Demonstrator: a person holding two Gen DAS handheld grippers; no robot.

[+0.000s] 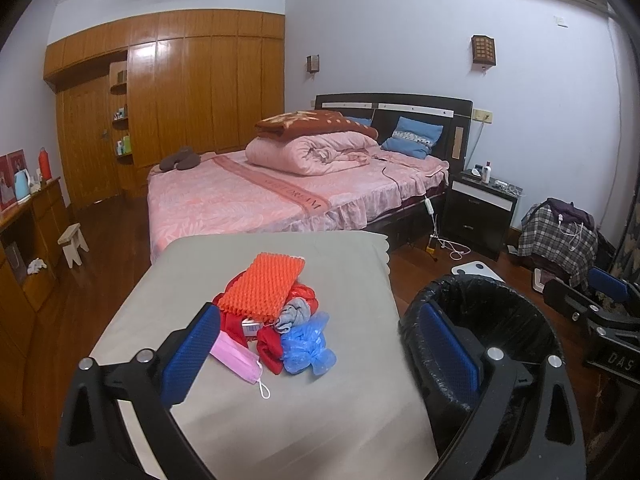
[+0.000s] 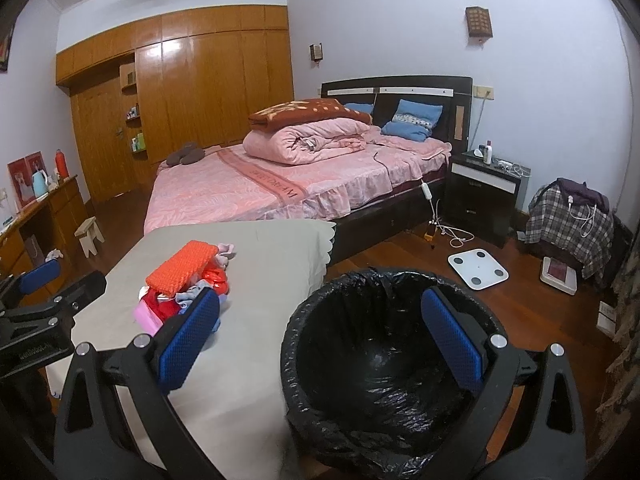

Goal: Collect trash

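Observation:
A heap of trash lies on the grey-covered table (image 1: pixel 320 408): an orange foam net (image 1: pixel 262 285) on top, red wrappers (image 1: pixel 269 344), a blue plastic bag (image 1: pixel 306 343), a pink face mask (image 1: pixel 236 356) and a grey scrap (image 1: pixel 294 314). My left gripper (image 1: pixel 320 350) hangs open just in front of the heap, holding nothing. The bin with a black liner (image 2: pixel 384 344) stands right of the table. My right gripper (image 2: pixel 322 330) is open above the bin's mouth, nothing between its fingers. The heap (image 2: pixel 184 280) shows left of it.
A pink bed (image 1: pixel 256 196) stands behind the table, with a dark nightstand (image 1: pixel 480 204) to its right. A white scale (image 2: pixel 478 264) and cables lie on the wooden floor. A plaid-covered pile (image 2: pixel 570 220) sits far right; a wooden desk (image 1: pixel 28 224) runs along the left.

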